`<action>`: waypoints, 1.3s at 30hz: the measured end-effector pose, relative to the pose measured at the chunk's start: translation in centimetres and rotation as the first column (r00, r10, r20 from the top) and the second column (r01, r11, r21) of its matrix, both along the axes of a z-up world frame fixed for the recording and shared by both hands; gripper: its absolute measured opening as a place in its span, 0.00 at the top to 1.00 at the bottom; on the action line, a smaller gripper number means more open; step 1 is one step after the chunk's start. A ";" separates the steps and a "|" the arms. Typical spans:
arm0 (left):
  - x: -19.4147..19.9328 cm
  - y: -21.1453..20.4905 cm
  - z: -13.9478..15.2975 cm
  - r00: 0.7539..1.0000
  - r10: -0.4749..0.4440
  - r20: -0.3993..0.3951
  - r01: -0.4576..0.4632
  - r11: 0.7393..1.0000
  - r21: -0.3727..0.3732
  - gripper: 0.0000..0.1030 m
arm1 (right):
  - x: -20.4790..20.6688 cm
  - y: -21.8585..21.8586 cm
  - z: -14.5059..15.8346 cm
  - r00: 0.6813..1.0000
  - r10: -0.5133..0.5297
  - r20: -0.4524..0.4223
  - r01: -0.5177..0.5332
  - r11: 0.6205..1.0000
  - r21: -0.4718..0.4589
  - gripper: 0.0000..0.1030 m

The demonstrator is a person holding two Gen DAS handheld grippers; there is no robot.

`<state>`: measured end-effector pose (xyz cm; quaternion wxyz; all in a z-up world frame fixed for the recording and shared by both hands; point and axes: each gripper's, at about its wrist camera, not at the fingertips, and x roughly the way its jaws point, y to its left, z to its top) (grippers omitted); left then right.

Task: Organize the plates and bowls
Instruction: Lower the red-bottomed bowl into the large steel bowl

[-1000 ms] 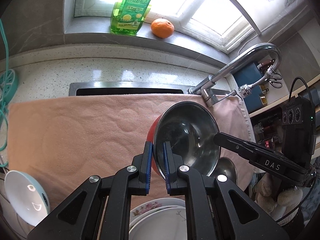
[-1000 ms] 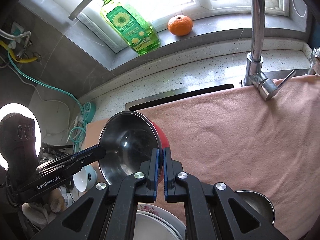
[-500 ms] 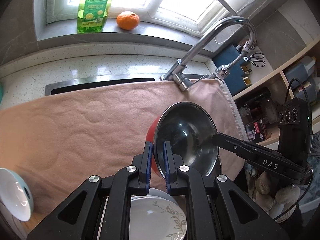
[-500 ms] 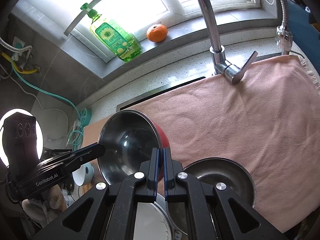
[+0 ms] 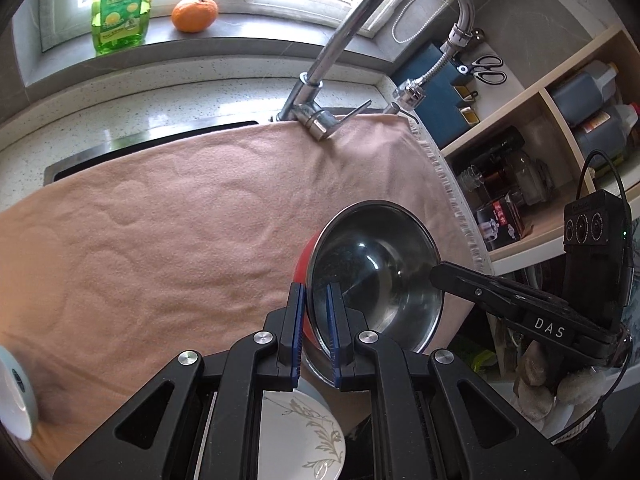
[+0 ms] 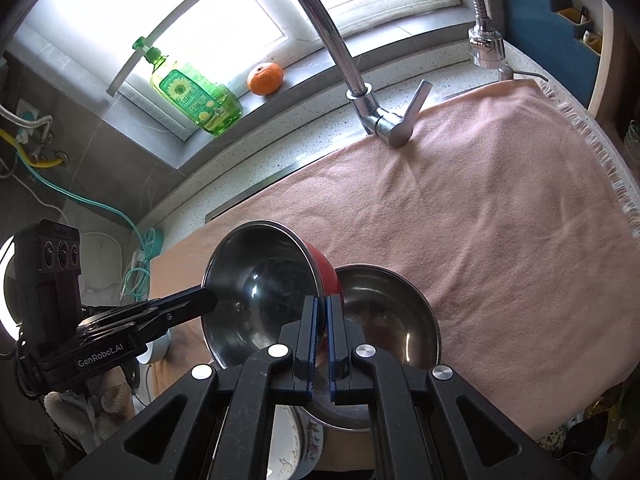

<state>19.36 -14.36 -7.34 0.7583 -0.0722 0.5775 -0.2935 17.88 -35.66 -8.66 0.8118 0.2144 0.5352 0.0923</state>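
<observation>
Between both sets of jaws hangs one red-sided steel bowl (image 5: 372, 276), tilted on edge: left gripper (image 5: 316, 328) pinches its near-left rim, right gripper (image 6: 322, 340) pinches the opposite rim. Held clear of the pink towel (image 5: 180, 232). Below and just right of it, a second steel bowl (image 6: 392, 320) sits on the towel; likely stacking target, not yet nested. Floral plates (image 5: 304, 440) lie under the grippers at near edge; a white bowl (image 5: 14, 396) waits far left, unsorted. Task judged partway. Towel covers the sink and bench; faucet (image 5: 360, 40) behind. Windowsill carries green soap bottle (image 6: 196, 96) and orange (image 6: 265, 78). Shelves (image 5: 560, 128) stand at right.
</observation>
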 end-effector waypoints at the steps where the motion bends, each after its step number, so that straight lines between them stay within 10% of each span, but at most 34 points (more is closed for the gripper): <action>1: -0.1 -0.2 -0.2 1.000 -0.006 -0.002 0.006 1.000 0.004 0.91 | -0.2 -0.2 -0.2 1.000 -0.003 -0.005 0.003 1.000 -0.002 0.96; 39: -2.5 -4.8 -5.5 0.993 -0.109 -0.039 0.114 0.979 0.171 0.91 | -1.5 -1.8 -6.4 0.992 -0.016 -0.127 0.002 0.994 -0.107 0.96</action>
